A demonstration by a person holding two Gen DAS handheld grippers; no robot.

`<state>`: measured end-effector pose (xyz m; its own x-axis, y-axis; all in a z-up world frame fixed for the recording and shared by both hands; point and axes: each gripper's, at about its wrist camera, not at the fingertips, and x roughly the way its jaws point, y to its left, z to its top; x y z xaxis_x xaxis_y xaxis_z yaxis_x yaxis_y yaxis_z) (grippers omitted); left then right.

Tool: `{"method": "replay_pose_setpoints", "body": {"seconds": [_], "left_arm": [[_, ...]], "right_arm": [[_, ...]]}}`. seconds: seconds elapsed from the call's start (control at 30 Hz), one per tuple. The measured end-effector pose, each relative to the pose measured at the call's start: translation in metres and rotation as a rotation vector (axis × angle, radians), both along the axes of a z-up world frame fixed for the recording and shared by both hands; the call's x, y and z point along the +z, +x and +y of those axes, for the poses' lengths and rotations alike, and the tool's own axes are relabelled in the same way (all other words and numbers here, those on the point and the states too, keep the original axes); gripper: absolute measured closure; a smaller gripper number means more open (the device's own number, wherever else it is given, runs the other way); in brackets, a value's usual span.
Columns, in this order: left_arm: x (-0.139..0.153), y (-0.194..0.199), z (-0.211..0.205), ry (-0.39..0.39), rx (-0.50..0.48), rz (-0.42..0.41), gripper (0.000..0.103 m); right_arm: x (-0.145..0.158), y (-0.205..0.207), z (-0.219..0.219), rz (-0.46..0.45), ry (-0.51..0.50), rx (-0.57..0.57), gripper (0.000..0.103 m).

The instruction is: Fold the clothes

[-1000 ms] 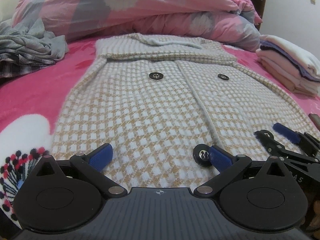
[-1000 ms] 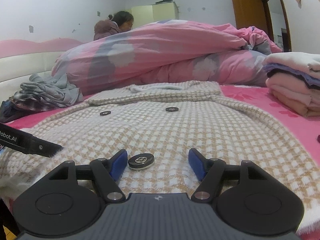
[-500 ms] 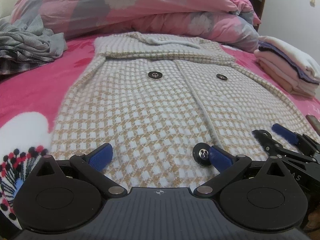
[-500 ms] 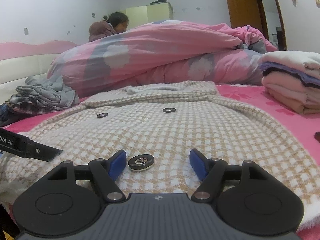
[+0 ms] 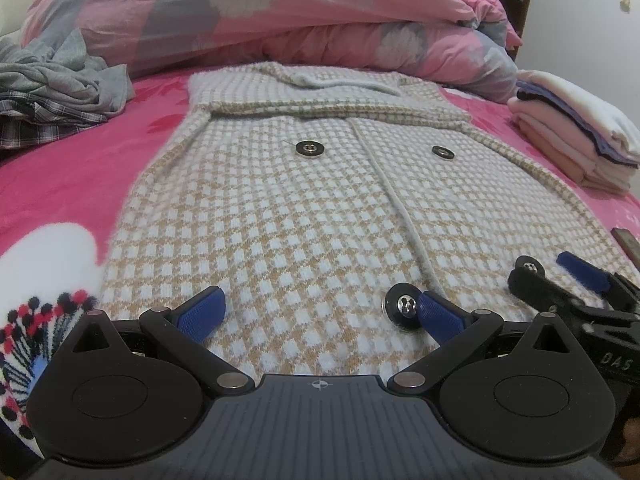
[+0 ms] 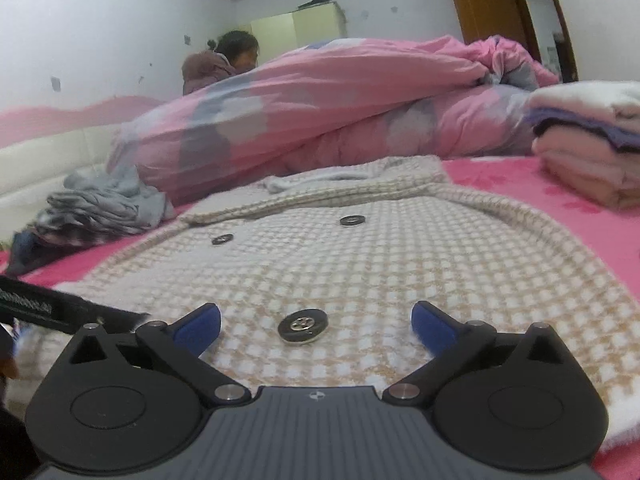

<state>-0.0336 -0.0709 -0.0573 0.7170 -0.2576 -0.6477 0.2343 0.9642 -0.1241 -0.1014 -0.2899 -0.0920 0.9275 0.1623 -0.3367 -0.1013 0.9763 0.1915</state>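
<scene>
Checked coat flat on pink bed, left gripper and right gripper both spread wide at its hem, folded stack at right, grey heap at upper left.

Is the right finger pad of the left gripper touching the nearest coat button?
Cannot tell. In the left wrist view the left gripper's right finger pad overlaps the button's edge on the checked coat, so no gap shows, but it may only be in front.
</scene>
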Motion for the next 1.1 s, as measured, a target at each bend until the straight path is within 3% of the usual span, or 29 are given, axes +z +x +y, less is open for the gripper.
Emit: {"method": "replay_pose_setpoints", "body": {"seconds": [0.27,0.4,0.5,0.57,0.6,0.67,1.1], "left_arm": [[0.000,0.000,0.000,-0.001,0.000,0.001,0.000],[0.000,0.000,0.001,0.000,0.000,0.002,0.000],[0.000,0.001,-0.001,0.005,0.003,0.004,0.000],[0.001,0.001,-0.001,0.007,0.004,0.007,0.000],[0.001,0.001,-0.002,0.008,0.005,0.008,0.000],[0.001,0.001,-0.002,0.008,0.007,0.011,0.000],[0.002,0.003,0.001,-0.006,0.003,0.024,0.000]], "right_arm": [[0.002,-0.004,0.001,0.003,0.004,-0.008,0.000],[0.012,-0.005,-0.003,-0.057,0.027,-0.016,0.000],[0.019,0.012,-0.003,-0.010,-0.045,-0.122,0.000],[0.014,0.027,-0.002,0.087,-0.095,-0.178,0.000],[0.010,0.032,-0.001,0.132,-0.106,-0.182,0.000],[0.011,0.032,0.006,0.136,-0.152,-0.184,0.000],[0.024,0.048,0.006,0.292,-0.112,-0.211,0.000]]}}
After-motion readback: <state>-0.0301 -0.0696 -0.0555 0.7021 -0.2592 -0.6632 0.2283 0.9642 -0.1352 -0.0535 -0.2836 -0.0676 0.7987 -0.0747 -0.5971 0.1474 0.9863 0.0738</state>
